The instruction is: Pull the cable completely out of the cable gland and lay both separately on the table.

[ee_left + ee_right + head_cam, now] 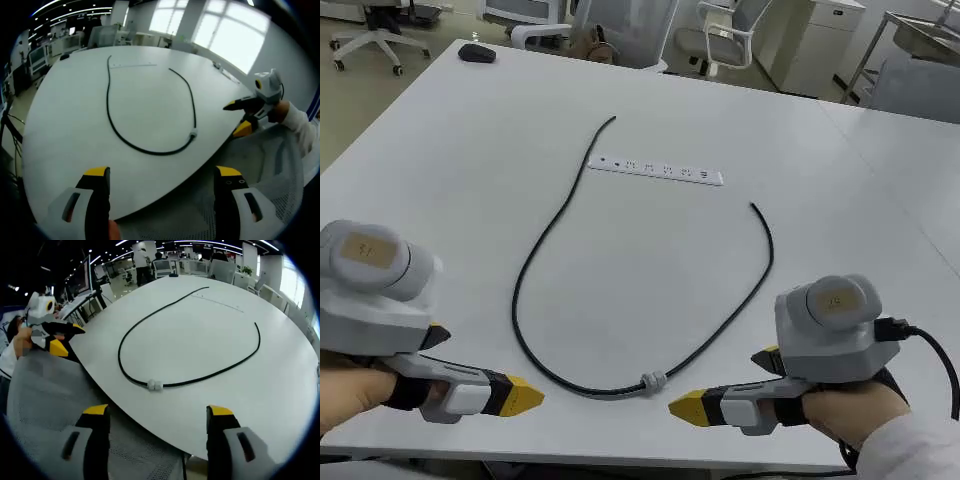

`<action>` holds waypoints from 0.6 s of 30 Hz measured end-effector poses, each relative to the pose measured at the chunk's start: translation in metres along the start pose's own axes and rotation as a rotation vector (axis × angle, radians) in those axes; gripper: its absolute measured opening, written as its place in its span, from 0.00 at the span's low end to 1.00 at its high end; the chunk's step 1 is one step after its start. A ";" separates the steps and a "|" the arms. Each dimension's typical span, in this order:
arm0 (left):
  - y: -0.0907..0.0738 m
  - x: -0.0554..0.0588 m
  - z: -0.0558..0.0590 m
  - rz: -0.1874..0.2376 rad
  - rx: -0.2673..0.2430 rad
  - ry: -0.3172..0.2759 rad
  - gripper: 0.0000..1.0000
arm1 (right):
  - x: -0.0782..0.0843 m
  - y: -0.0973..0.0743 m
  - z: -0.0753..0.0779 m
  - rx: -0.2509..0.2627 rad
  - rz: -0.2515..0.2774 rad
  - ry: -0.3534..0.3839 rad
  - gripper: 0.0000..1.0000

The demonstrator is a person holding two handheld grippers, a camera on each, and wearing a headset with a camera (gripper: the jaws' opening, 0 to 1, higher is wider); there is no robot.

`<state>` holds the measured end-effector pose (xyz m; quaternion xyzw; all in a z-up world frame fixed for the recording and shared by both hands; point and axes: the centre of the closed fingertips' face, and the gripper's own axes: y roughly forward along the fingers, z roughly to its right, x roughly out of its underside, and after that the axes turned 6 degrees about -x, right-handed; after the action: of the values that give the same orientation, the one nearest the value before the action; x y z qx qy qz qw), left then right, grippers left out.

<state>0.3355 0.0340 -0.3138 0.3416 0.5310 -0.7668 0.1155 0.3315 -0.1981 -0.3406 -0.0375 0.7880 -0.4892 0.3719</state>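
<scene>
Left gripper and right gripper both spread wide, gripping nothing, at the near edge of the white table; black cable lies there in a U loop; grey cable gland still threaded on it, between the 2 grippers.

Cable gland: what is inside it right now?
The black cable runs through the grey cable gland, emerging from both ends. The stretch inside is covered by the gland body, so any seal or clamp cannot be seen.

Bright even light, window glare, fisheye edges warped, possibly slightly soft.
</scene>
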 end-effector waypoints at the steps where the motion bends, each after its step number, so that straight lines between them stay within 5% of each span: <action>1: 0.000 0.000 0.000 0.000 -0.001 0.001 0.85 | 0.000 0.000 0.000 0.000 0.000 -0.001 0.79; 18: 0.000 0.002 0.000 -0.009 0.002 0.003 0.84 | 0.001 0.000 -0.002 -0.007 -0.007 -0.014 0.76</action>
<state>0.3339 0.0345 -0.3149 0.3405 0.5319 -0.7674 0.1112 0.3299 -0.1964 -0.3407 -0.0450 0.7870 -0.4874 0.3755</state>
